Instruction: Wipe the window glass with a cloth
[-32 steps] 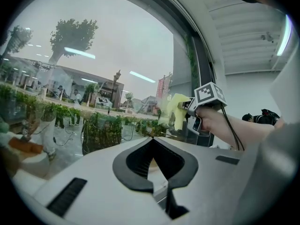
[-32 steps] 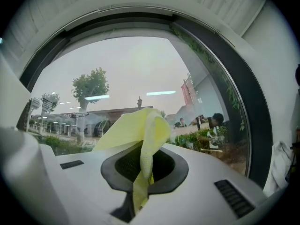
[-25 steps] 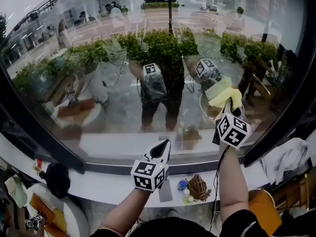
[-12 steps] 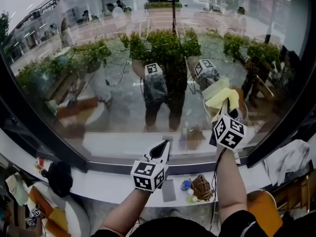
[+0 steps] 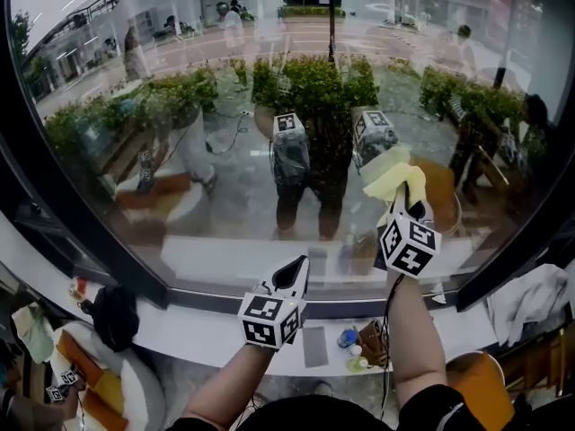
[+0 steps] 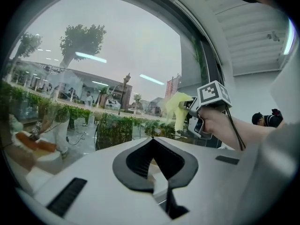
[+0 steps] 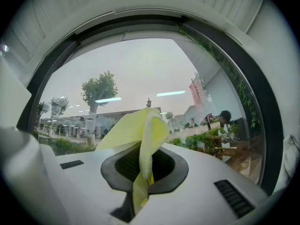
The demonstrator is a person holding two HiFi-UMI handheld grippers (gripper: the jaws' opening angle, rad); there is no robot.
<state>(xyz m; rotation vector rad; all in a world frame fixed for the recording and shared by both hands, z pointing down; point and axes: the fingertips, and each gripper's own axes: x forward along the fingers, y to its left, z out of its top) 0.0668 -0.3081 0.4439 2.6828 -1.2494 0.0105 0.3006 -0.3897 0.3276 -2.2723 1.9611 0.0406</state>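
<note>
**Head view: cloth at the glass**

Your right gripper pinches the cloth at 2 o'clock, its free fold up by the glass for wiping. Your left gripper, jaws together and empty, hangs at 6 o'clock, clear.

Right tool holding yellow cloth at window glass, left tool low
</note>
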